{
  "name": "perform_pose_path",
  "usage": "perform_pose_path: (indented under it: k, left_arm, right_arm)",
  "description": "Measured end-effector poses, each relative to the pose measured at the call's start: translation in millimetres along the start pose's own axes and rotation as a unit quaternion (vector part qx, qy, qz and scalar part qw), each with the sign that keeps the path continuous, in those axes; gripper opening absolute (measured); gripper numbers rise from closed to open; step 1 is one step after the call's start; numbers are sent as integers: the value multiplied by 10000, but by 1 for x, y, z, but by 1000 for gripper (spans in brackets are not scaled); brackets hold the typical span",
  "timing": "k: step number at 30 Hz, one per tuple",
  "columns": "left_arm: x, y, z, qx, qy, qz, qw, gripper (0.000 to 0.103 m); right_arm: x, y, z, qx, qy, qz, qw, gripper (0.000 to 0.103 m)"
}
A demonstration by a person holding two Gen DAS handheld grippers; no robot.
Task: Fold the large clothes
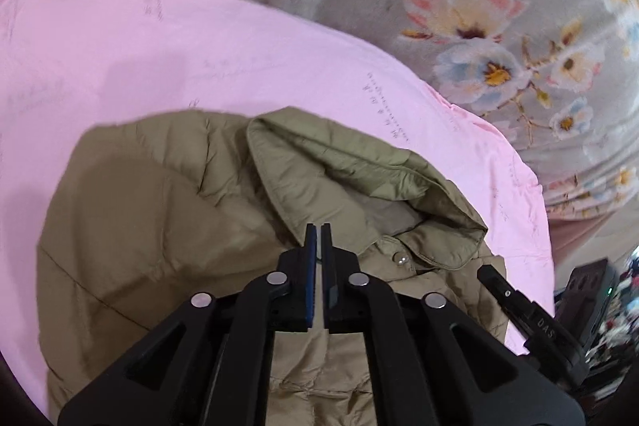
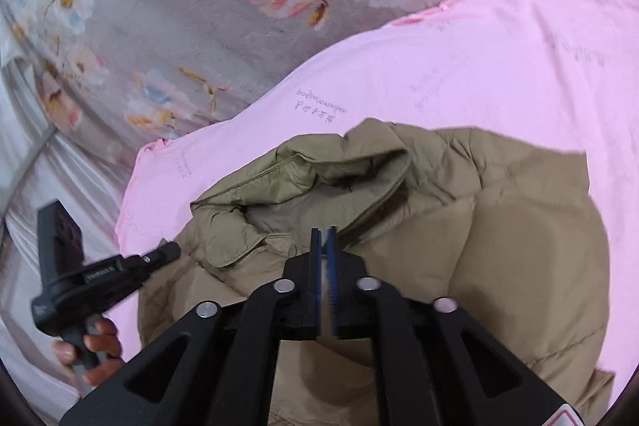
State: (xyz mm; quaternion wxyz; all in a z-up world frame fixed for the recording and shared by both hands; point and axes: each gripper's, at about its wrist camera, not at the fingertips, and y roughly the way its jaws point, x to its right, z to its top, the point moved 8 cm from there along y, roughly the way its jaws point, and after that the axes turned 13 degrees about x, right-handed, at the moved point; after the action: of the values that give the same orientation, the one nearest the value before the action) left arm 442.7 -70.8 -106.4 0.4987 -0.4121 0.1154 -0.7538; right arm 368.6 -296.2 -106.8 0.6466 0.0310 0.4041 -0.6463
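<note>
One jacket (image 1: 167, 210), one pink sheet (image 1: 159, 38), two tongs (image 1: 319, 230)

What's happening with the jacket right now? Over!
Left gripper nearly shut, nothing between its pads. Right gripper nearly shut, grip unclear. Olive puffer jacket bunched on pink sheet, collar up, not yet folded. Nothing in the way.

An olive-khaki quilted puffer jacket (image 1: 159, 210) lies partly folded on a pink sheet (image 1: 159, 46); its hood (image 1: 339, 162) bunches open on top; a snap button (image 1: 400, 258) shows near the collar.
</note>
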Motion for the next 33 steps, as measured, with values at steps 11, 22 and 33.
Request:
perform_pose_path:
  k: [11, 22, 33]
  left_arm:
    - [4, 45, 1, -365, -713, -315, 9963, 10]
    - [-21, 33, -30, -145, 344, 265, 9990, 5]
    - [-15, -8, -15, 199, 794, 329, 9961, 33]
  right_arm:
    - [-18, 41, 1, -256, 188, 133, 9994, 6]
    - [13, 33, -32, -692, -340, -359, 9964, 0]
    - [4, -11, -7, -192, -656, -420, 9968, 28]
